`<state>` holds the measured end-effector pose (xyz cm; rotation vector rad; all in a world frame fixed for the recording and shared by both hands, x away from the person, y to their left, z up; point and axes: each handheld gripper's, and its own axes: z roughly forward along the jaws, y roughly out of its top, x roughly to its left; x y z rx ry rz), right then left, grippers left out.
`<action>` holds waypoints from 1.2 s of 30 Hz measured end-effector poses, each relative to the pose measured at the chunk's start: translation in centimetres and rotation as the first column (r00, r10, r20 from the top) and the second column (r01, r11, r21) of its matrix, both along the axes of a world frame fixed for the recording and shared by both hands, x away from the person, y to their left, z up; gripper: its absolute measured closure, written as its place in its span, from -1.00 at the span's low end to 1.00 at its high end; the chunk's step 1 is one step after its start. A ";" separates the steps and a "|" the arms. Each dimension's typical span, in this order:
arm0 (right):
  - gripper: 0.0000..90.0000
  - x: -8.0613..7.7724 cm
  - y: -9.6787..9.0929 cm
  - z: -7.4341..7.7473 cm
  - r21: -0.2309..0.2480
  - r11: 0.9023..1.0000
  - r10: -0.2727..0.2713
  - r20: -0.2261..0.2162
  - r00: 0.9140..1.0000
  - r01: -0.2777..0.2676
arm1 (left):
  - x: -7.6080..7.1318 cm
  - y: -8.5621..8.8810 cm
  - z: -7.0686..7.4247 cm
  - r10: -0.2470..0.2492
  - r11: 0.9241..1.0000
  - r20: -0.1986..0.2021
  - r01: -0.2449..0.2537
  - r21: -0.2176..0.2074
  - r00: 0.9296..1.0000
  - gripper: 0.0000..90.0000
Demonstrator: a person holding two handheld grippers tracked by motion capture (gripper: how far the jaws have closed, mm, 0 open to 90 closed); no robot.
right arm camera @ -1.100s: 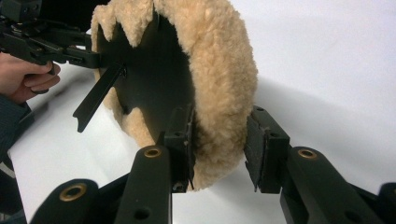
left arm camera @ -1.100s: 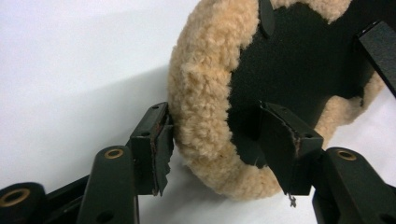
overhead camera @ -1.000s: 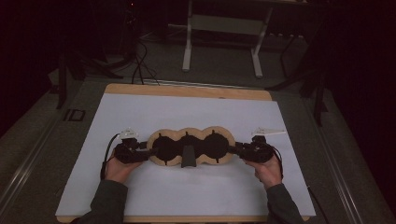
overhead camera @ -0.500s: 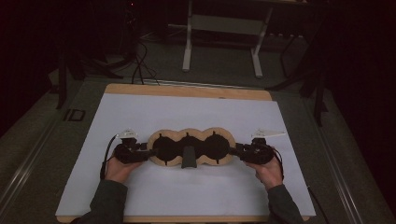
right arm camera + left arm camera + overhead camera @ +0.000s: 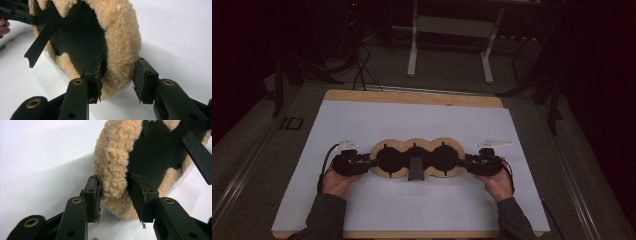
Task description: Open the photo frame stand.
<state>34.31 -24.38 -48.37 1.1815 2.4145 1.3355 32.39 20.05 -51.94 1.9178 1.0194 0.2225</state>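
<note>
Lying between both grippers, the fleece pad [image 5: 417, 158]: left gripper [image 5: 117, 195] seemingly grips it; right gripper [image 5: 117, 75] straddles it unclenched.

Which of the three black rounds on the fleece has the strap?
The middle round: the black strap hangs from its near edge; left round and right round lack one.

A tan fleece pad [image 5: 417, 158] of three joined lobes with black centres lies flat mid-table.

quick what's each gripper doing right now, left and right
Left gripper: jaws just closing onto the fleece pad, pressing its rim.
Right gripper: jaws just opening, astride the rim, outer one clear.
</note>
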 end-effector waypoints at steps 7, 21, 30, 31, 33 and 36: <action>0.31 0.3 0.2 -0.2 -0.011 1.000 -0.012 0.003 1.000 0.012 | -0.3 -0.1 0.3 -0.007 1.000 0.023 0.006 0.022 1.000 0.41; 0.27 0.9 0.4 -1.1 -0.013 0.999 -0.040 0.013 0.999 0.040 | -0.4 -0.1 0.8 0.053 0.998 0.069 -0.056 0.034 0.996 0.59; 0.27 1.0 0.9 -1.2 -0.027 0.999 -0.044 0.047 0.998 0.045 | -0.5 -0.5 0.9 0.100 0.992 0.123 -0.108 0.064 0.987 0.61; 0.27 1.1 1.0 -1.2 -0.026 0.998 -0.047 0.049 0.998 0.049 | -0.5 -0.5 0.9 0.106 0.991 0.128 -0.115 0.067 0.986 0.61; 0.27 1.2 1.1 -1.1 -0.032 0.998 -0.047 0.053 0.998 0.049 | -0.5 -0.4 0.9 0.114 0.990 0.140 -0.125 0.069 0.984 0.61; 0.25 1.6 1.5 -1.2 -0.041 0.997 -0.058 0.067 0.996 0.061 | -0.4 -0.4 0.8 0.130 0.989 0.136 -0.138 0.052 0.982 0.62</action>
